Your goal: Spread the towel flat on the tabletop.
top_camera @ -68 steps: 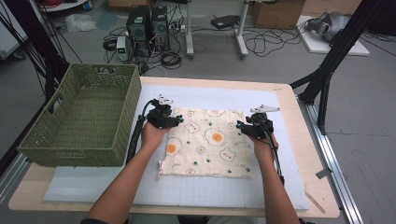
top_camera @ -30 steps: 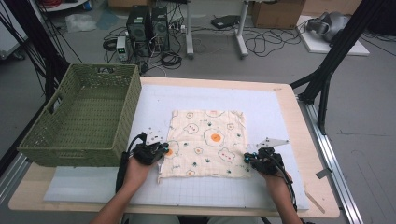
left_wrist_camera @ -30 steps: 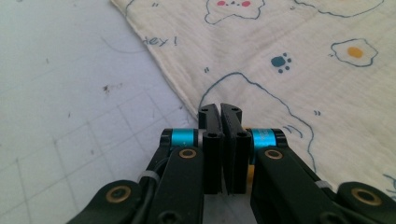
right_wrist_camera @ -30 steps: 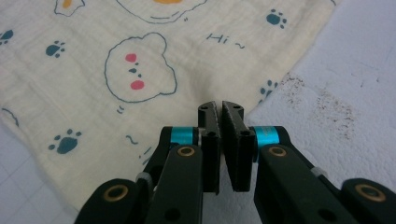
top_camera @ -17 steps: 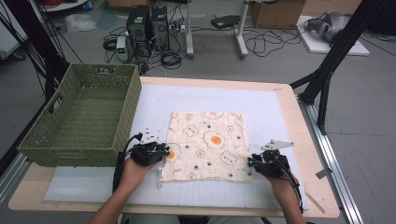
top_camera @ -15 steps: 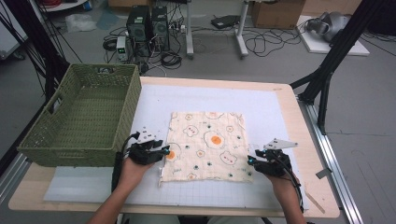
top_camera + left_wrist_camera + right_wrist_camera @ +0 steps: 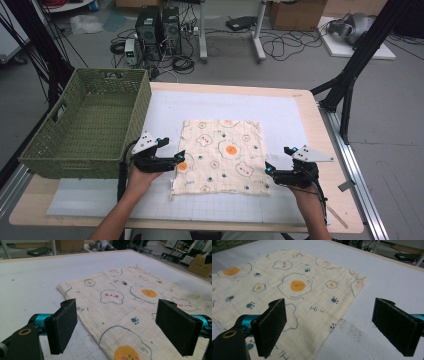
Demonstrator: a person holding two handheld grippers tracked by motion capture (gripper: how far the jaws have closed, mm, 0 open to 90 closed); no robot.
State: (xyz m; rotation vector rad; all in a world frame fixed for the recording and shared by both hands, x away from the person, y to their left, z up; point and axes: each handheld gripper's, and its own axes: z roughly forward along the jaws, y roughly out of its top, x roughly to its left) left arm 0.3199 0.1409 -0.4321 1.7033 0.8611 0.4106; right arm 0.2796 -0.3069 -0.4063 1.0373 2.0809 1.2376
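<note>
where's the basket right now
In the high view the green basket sits at the table's left edge, left of the cloth, just beyond the left gripper.

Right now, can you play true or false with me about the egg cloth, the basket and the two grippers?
1. The cream cloth printed with fried eggs lies flat on the table. True.
2. The green woven basket holds the cloth. False: the cloth lies beside it, on the white mat.
3. The left gripper is open. True.
4. The right gripper is shut on the cloth. False: it is open at the cloth's edge.
</note>
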